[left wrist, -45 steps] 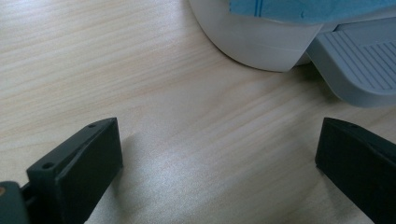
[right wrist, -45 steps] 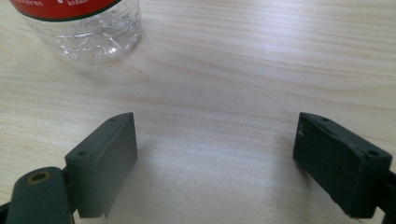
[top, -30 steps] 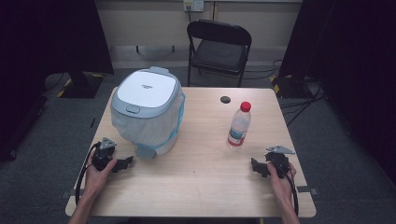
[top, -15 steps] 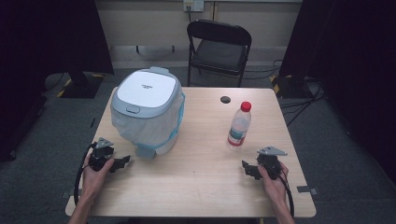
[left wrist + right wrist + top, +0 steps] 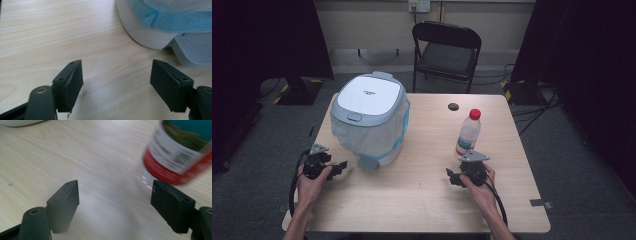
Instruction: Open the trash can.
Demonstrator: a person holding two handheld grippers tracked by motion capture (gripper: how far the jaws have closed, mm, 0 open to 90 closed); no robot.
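Observation:
A white pedal bin [image 5: 369, 107] with a blue liner stands on the left half of the wooden table [image 5: 422, 200]. My left gripper [image 5: 338, 168] rests at the left edge, open, its jaws pointing at the bin's grey foot pedal [image 5: 367, 163]. In the left gripper view the bin's base [image 5: 147, 37] and pedal [image 5: 197, 51] lie just beyond the open left gripper [image 5: 117, 70]. A clear bottle [image 5: 468, 133] with a red cap stands right of centre. My right gripper [image 5: 453, 176] sits just in front of it, open and empty. Past the right-hand jaw of the right gripper [image 5: 115, 188], the bottle [image 5: 178, 152] looms close and blurred.
A small black cap [image 5: 453, 106] lies near the table's far edge. A black folding chair [image 5: 447, 50] stands behind the table. Dark curtains hang on both sides, with cables on the floor at the right.
My right gripper has moved left and forward, from the table's right edge to just in front of the bottle. The left gripper has barely shifted.

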